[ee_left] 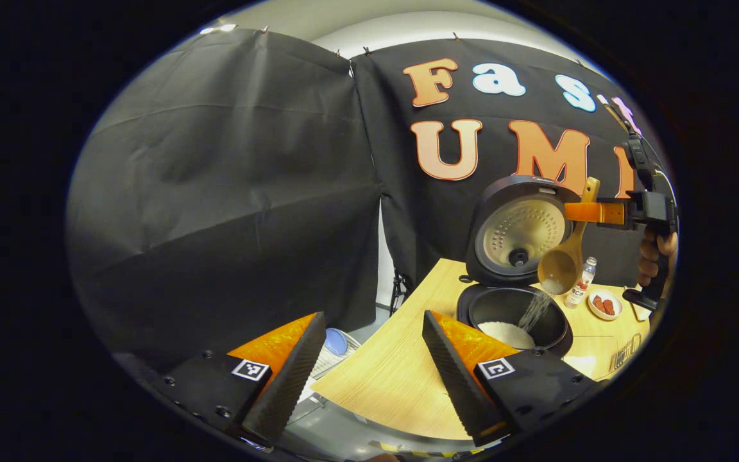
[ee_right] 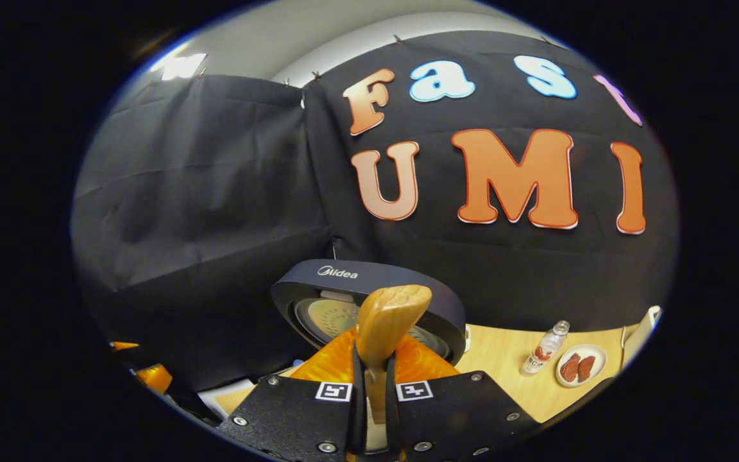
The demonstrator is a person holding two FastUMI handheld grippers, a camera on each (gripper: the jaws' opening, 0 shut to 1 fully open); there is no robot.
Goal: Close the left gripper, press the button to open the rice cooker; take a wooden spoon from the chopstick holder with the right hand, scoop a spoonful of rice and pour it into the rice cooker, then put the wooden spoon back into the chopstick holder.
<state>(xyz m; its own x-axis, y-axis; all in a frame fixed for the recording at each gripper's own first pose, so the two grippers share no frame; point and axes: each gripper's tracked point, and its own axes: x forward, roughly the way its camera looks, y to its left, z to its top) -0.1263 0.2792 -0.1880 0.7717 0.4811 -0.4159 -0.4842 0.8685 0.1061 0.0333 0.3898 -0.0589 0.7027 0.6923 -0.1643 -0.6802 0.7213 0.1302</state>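
The wooden spoon hangs bowl-down over the open rice cooker, tilted so that a thin stream of rice falls from its bowl onto the white heap already lying in the inner pot. It looks like a light, rigid piece of smooth wood: it should not flex, but a polished handle could twist or slip between flat pads, so a hold on the handle's upper part, well above the bowl, seems right. That is where the right gripper has it, jaws clamped on the handle; in the right gripper view the handle's rounded end stands up between the closed jaws of that gripper. The loose grains are the fragile part; any jolt would likely scatter them past the rim.

The cooker's lid stands upright behind the pot. On the counter beyond sit a small bottle and a dish of reddish pieces. The left gripper hovers near the counter's edge, jaws wide apart, holding nothing.
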